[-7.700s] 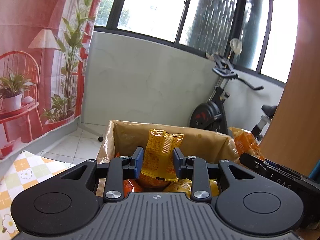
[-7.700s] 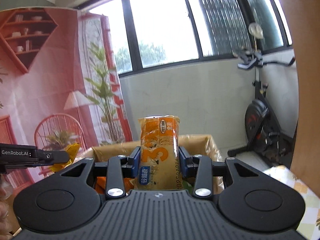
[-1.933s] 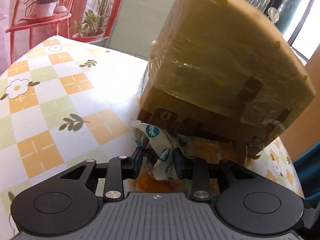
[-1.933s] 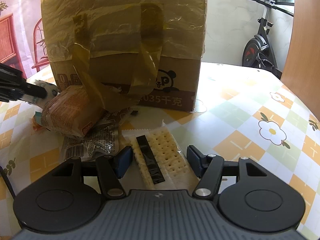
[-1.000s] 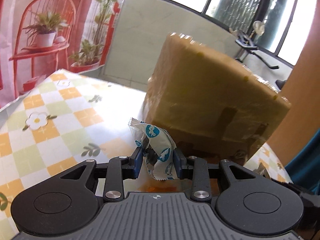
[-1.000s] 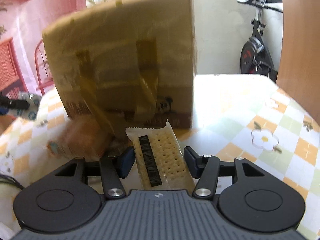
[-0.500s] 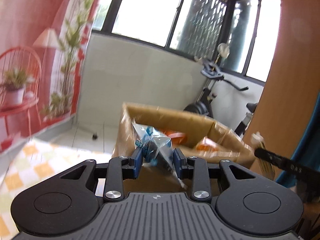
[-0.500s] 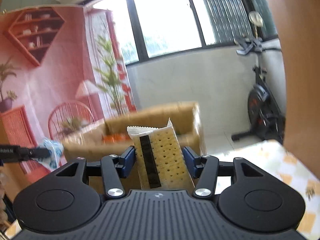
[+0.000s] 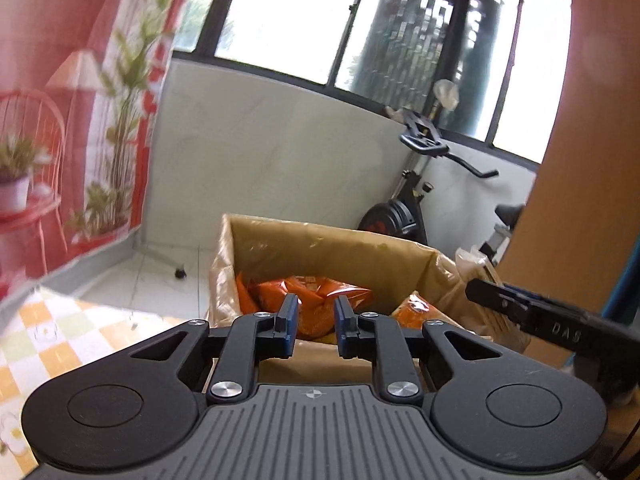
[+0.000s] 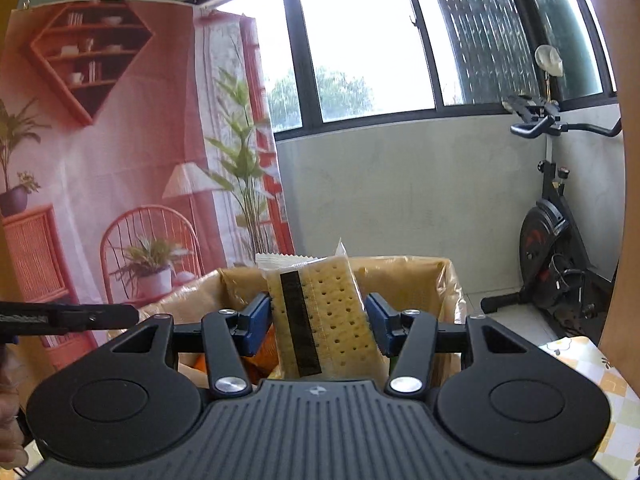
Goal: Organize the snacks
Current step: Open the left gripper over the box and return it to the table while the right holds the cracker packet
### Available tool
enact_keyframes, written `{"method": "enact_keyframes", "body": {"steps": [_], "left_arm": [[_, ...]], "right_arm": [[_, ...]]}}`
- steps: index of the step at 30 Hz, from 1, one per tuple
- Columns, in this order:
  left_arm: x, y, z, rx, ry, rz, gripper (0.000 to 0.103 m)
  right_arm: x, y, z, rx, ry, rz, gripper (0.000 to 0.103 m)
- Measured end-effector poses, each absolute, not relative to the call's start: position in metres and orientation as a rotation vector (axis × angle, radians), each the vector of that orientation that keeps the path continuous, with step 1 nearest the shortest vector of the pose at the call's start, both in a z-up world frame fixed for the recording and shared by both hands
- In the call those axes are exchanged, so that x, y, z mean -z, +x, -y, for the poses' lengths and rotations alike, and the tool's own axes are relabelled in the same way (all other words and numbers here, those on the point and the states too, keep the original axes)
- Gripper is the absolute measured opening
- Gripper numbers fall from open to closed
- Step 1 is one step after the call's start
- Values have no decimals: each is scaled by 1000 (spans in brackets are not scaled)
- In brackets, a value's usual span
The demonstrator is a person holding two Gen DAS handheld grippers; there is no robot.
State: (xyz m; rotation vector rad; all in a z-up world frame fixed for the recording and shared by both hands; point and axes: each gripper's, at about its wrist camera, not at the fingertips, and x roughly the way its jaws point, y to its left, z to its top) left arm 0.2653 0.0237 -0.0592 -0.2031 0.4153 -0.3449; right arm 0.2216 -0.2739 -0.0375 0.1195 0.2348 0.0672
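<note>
From the left wrist, the left hand-held gripper (image 9: 313, 326) has just been closing; its blue pads stand near together with nothing between them, above the open cardboard box (image 9: 328, 240) holding orange snack packets (image 9: 316, 300). From the right wrist, the right hand-held gripper (image 10: 319, 322) pinches a cracker packet (image 10: 320, 312) by its long edges, its long axis pointing up and away, over the box (image 10: 404, 272).
</note>
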Motion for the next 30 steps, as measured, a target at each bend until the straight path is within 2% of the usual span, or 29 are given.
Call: {"method": "enact_keyframes", "body": {"steps": [5,7,9,11,22,30], "left_arm": [[48,256,-35,338,-210,-408,21],[49,248,-43,353,-253,-419,26],[57,236,-51,354,-279,-433,48],[72,220,-57,337,-275,-446,58],[180,216,-97,28,-406,-846,60],[202,234,-88,-4,-453,-906,67]], "right_arm": [[40,231,276,-55,110,-250,53],[39,232,278,-56,128,-247,53],[40,228,277,-68,139,-237,53],[42,223,276,-80,131,-236,53],[47,216,272,-92,118,-238,53],[51,213,270,-95,114,-249,53]]}}
